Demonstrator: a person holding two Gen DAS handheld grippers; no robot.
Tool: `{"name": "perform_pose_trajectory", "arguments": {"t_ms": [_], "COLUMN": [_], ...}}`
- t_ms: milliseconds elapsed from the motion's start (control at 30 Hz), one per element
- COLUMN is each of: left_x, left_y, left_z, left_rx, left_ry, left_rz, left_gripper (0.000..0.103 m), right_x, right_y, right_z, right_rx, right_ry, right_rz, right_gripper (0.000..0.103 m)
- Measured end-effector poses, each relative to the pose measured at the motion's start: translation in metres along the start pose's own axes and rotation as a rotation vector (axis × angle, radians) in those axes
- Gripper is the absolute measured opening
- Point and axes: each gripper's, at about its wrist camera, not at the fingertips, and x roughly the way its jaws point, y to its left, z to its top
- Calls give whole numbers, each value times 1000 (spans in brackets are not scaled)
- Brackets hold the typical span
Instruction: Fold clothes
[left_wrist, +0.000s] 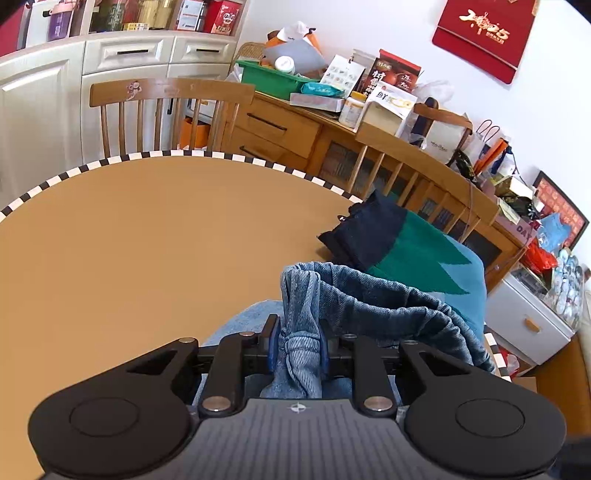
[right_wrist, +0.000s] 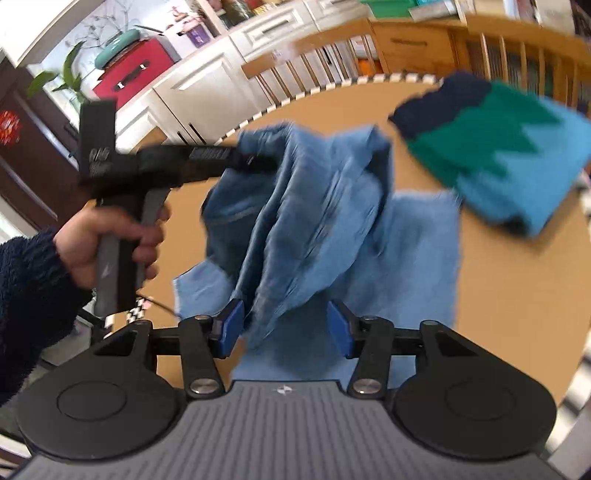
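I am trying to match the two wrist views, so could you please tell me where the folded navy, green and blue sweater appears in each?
Left wrist view: the sweater lies right of centre on the table, behind the bunched denim garment.
Right wrist view: the sweater is at upper right, blurred, right of the denim.
Shared landmark: the table's black-and-white checkered edge.

We see a round brown table (left_wrist: 129, 240) with a black and white checked edge. On it, at the right of the frame, lies a folded sweater (left_wrist: 406, 247) in dark blue, green and light blue. A blue cloth (right_wrist: 417, 251) lies flat beside it.
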Motion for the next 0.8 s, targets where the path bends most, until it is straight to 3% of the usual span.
{"name": "perform_pose_trajectory", "arguments": {"t_ms": [133,233,367,467,500,633,800], "left_x": [6,8,8,4,3,-11,-41], "left_y": [-3,-3,-2,-2,-2,-6,-10], "left_z": [1,1,-2,-5,-6,-12,-8], "left_rx": [6,-1,-18,-24,-21,64,110], "left_ry": [7,3,-1,-7,-9,-35,-71], "left_rz": [7,1,-1,-6,-10,-2,21], "left_gripper": [23,23,23,23,23,22,23], "right_x": [5,8,33,45,45,33,7], "right_y": [22,39,46,38,36,36,45], "right_z": [-15,-21,-29,-33,-32,-18,30], "right_rx": [36,23,8,32,31,-21,-210], "right_ry": [-54,-84,-95,-118,-121,-125,-71], "right_rz": [-7,-46,-198,-205,-179,-117,-64], "right_gripper": [63,62,62,49,23,17,17]}}
